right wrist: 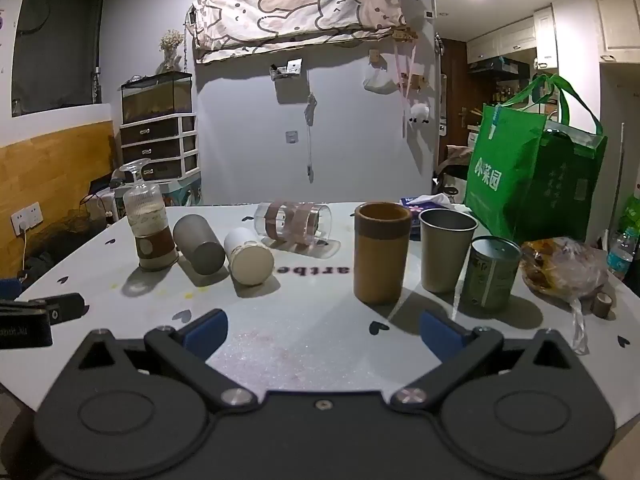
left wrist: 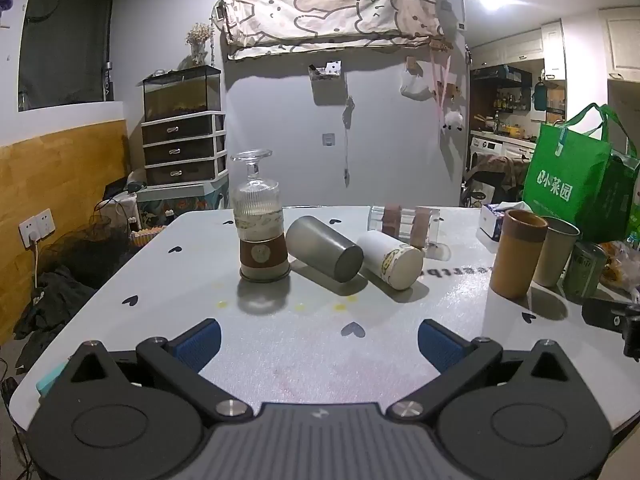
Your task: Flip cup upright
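Table — cups beyond open fingers.

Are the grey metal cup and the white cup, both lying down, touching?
Cannot tell. In both wrist views the grey metal cup overlaps the white cup; neither shows contact or gap plainly.

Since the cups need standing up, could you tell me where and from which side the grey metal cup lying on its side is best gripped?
Grip the grey metal cup across its round wall near mid-length, coming from above. It lies with its closed base toward the cameras, squeezed between the stacked glass cup and the white cup, so side approaches look blocked. Both the left gripper and right gripper are open.
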A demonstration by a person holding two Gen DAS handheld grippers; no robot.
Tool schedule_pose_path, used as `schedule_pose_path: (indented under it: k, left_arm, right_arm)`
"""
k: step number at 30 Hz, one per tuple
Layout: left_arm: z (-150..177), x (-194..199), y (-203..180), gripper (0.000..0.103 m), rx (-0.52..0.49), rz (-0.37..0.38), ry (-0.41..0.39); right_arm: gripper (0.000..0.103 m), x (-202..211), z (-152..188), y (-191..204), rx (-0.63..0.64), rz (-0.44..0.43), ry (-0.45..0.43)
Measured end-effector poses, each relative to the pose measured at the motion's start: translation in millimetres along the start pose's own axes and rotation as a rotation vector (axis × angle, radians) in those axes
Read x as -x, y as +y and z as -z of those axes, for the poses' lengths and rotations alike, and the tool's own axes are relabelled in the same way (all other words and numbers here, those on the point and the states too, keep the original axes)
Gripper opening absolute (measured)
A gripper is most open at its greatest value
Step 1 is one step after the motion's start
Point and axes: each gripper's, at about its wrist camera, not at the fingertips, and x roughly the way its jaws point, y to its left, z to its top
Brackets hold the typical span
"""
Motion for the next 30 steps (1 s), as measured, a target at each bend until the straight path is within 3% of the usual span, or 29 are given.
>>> schedule_pose_path:
  k: [30]
  left_arm:
    - [4.1, -5.5, -2.5, 0.103, 0.000, 0.006, -0.003]
  right_arm:
    - [0.103, 2.7, -0.2, 4.4, 0.019, 0.002, -0.004]
